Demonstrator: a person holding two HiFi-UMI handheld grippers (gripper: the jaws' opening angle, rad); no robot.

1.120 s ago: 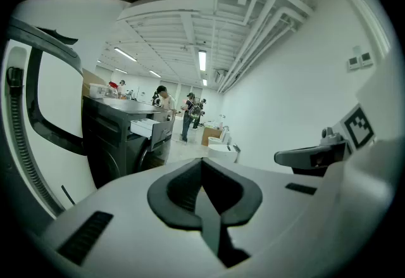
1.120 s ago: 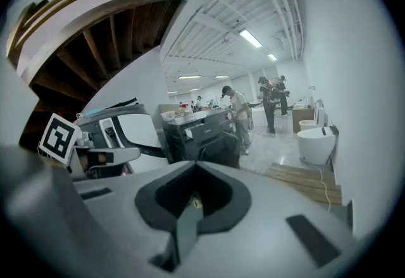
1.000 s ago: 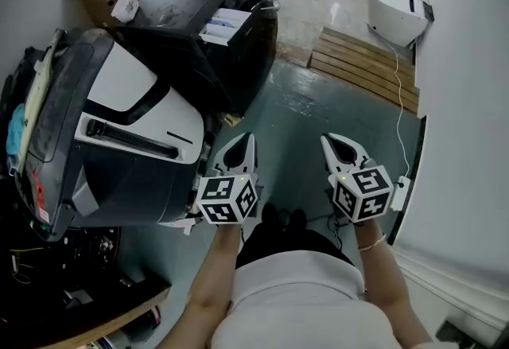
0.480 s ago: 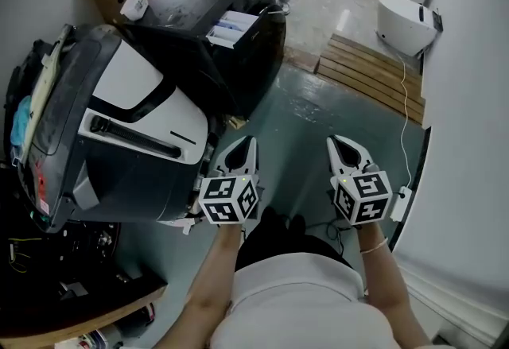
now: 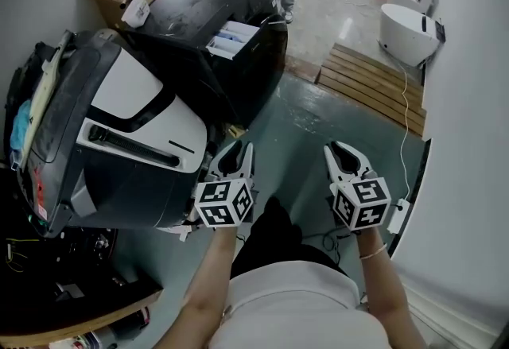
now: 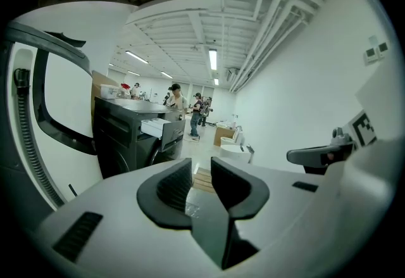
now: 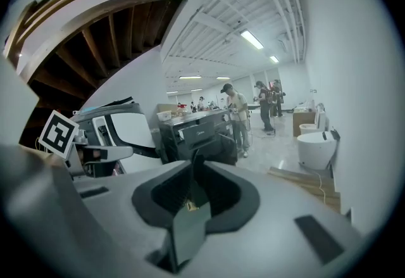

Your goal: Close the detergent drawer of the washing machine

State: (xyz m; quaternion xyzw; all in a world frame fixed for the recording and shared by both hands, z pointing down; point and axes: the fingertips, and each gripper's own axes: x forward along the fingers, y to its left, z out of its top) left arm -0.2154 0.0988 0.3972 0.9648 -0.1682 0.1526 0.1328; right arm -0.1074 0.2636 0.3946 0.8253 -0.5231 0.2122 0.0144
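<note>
Closest to me, the left gripper (image 5: 232,153) has its jaws opening, with a clear gap between the pads and nothing in it, while the right gripper (image 5: 343,152) has its jaws together at the tips and is also empty. Both hang low over the grey floor (image 5: 318,129), pointing ahead and slightly down. Just beside my left gripper is the big white-and-black appliance (image 5: 131,113), so I would keep that hand clear of its rounded front as I go forward. Beyond it stands the dark washing machine (image 5: 199,1), and the detergent drawer (image 5: 231,37) juts out of its upper front, pulled well open with its pale compartments showing. It is well apart from both grippers, so I judge the step in hand to be the approach and nothing has been pushed yet. To do it well I would come in square to the drawer's front panel, meet it flat with the left jaws near its middle, and push straight along its slide so it does not skew or jam. A slow, even push until the panel sits flush should do it. To the right lies a wooden pallet (image 5: 372,79), well off my path, and people stand in the far background
</note>
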